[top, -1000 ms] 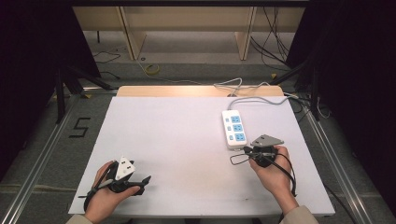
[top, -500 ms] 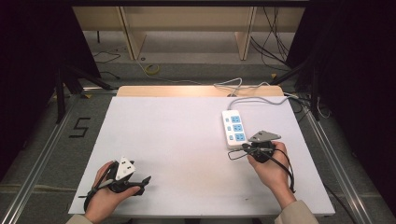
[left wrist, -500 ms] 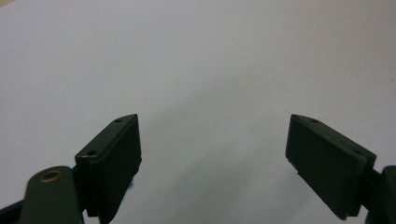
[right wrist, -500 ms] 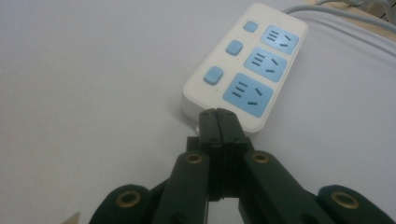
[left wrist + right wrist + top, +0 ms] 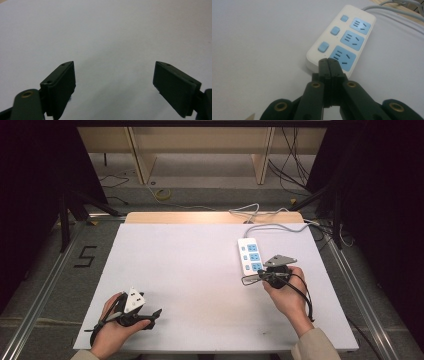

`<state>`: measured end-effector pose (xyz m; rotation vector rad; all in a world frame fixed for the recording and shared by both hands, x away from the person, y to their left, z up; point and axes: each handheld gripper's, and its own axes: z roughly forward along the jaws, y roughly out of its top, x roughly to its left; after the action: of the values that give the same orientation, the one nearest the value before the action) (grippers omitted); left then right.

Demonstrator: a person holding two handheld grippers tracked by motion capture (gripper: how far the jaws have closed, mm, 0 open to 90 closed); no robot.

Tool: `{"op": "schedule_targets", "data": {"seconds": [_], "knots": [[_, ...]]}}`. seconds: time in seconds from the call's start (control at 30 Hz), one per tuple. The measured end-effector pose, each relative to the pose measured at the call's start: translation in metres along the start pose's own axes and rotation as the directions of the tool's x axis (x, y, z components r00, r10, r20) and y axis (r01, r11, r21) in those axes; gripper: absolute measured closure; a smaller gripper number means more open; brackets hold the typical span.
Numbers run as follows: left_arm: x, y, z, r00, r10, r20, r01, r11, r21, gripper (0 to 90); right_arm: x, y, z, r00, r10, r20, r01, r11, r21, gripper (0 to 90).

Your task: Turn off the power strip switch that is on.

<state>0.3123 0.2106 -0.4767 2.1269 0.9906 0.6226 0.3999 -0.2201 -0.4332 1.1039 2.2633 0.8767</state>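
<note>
— Where's the power strip (image 5: 342,37) sitting?

— Flat on the white desk (image 5: 200,270), straight ahead of the right tool (image 5: 328,60). In the right gripper view the jaw tips overlap its near end, beside the closest blue socket (image 5: 344,56), and they cover that edge. I can't tell whether the tips touch the casing or hover just above it.

— And that tool's jaws?

— Pressed together, nothing between them. Three blue buttons (image 5: 323,47) run down the strip's side to the left of the tips, three sockets to the right of them.

— Anything cut off?

— The grey cord (image 5: 392,11) leaves the strip's far end and runs out of the right gripper view at the top right. In the high view it loops off the desk's far edge into a tangle on the floor, and its end is lost there. In that view the right tool (image 5: 246,280) is partly covered by the hand (image 5: 286,295) and its grey plate, so the tips are hard to make out.

— The left one?

— The left tool (image 5: 113,82) has its jaws spread wide, bare desk between them. In the high view it (image 5: 156,312) lies low near the desk's near edge, well apart from the strip, held in the left hand (image 5: 112,327).
</note>
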Motion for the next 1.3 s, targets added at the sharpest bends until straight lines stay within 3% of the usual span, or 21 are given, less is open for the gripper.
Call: {"op": "schedule_targets", "data": {"seconds": [1.3], "knots": [[-0.001, 0.000, 0.000, 1.0000, 0.006, 0.004, -0.006, 1.0000, 0.002, 17.9, -0.017, 0.033, 0.020, 0.9999, 0.012, 0.010, -0.013, 0.999, 0.033, 90.0]]}}
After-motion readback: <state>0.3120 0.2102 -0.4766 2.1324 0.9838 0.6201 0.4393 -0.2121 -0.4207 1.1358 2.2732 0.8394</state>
